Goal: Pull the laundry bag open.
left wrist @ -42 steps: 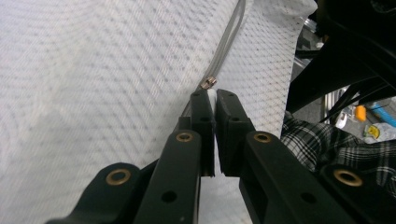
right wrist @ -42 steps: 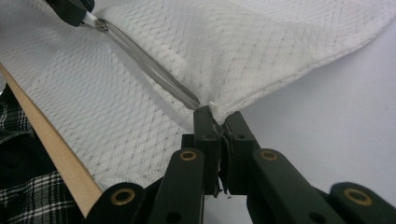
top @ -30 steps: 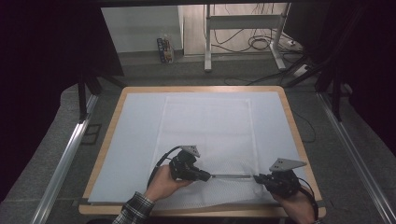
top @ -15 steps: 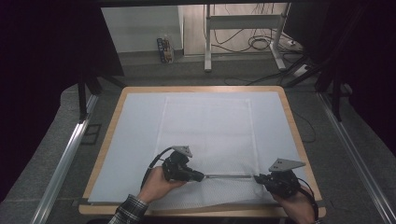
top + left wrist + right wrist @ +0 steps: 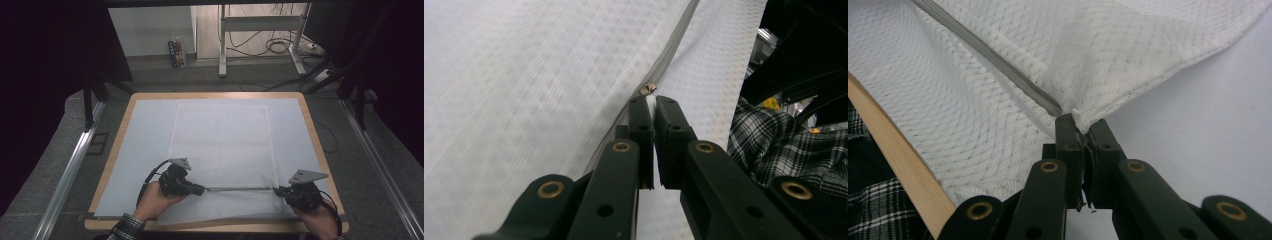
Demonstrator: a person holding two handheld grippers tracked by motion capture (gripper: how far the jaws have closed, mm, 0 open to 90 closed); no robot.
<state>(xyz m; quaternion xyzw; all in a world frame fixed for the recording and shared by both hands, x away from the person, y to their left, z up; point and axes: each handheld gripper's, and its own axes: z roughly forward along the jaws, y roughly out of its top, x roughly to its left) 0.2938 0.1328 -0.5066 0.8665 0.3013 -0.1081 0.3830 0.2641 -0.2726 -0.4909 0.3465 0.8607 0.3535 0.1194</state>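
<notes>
A white mesh cloth [image 5: 220, 140] lies flat on the table, with a grey zipper [image 5: 240, 189] running along its near edge. My left gripper [image 5: 200, 190] is at the zipper's left end, shut on the white pull tab [image 5: 650, 103] just behind the small metal slider [image 5: 648, 89]. My right gripper [image 5: 277, 191] is at the zipper's right end. In the right gripper view that gripper [image 5: 1083, 122] is shut on the cloth's corner where the zipper [image 5: 993, 57] ends. The zipper is stretched straight between the two grippers.
A pale sheet [image 5: 145, 135] covers the wooden table [image 5: 310, 125], whose near edge [image 5: 893, 160] lies close beside my right gripper. A plaid sleeve [image 5: 774, 145] sits behind the left gripper. Metal rails, cables and a stand lie beyond the table.
My left gripper has slid to the left along the zipper with the pull tab, so the grey line between the grippers is longer. The right gripper has stayed put.
</notes>
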